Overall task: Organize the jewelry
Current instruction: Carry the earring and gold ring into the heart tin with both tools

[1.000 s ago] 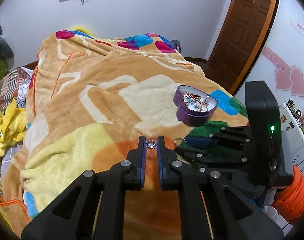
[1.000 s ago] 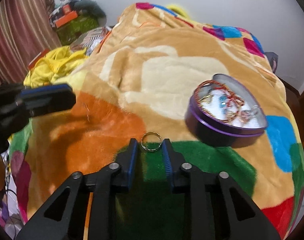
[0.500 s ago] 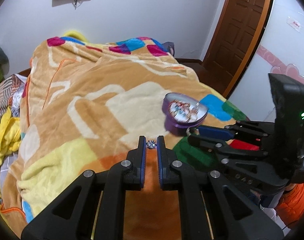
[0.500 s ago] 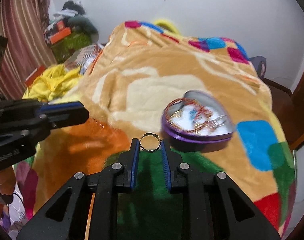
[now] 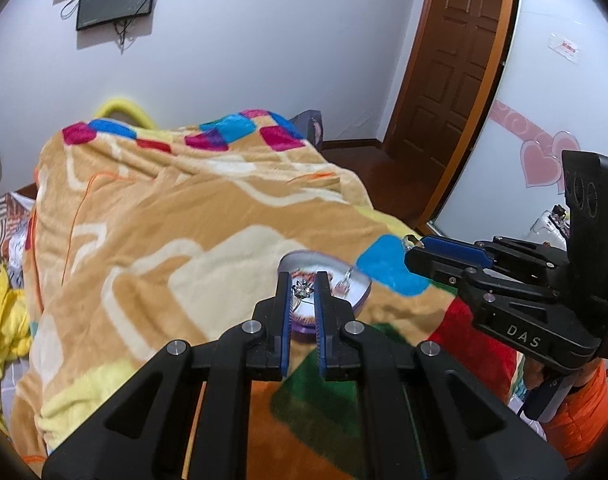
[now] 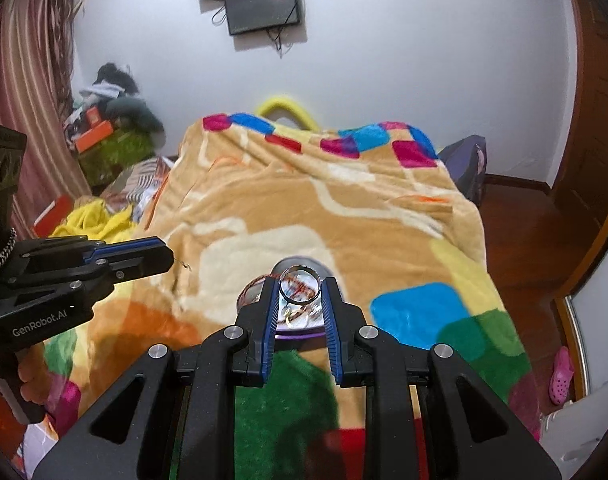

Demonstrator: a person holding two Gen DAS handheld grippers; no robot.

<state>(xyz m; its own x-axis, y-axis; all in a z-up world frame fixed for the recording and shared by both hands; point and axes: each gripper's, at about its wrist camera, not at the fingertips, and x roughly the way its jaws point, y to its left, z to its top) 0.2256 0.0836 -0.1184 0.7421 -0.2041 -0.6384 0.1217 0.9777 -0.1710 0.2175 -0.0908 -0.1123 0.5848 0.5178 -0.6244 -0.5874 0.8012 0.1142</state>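
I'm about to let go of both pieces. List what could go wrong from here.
1. The plain ring is pinched only at its edges by the right hand-held gripper; it may roll off the purple tin onto the blanket.
2. The left hand-held gripper holds a tiny stone ring that may snag jewelry already inside.

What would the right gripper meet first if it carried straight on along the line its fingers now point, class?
Probably the purple jewelry tin: the right gripper, shut on a plain silver ring, points straight at the open tin on the blanket. Depth is unclear, so it might pass just above the rim.
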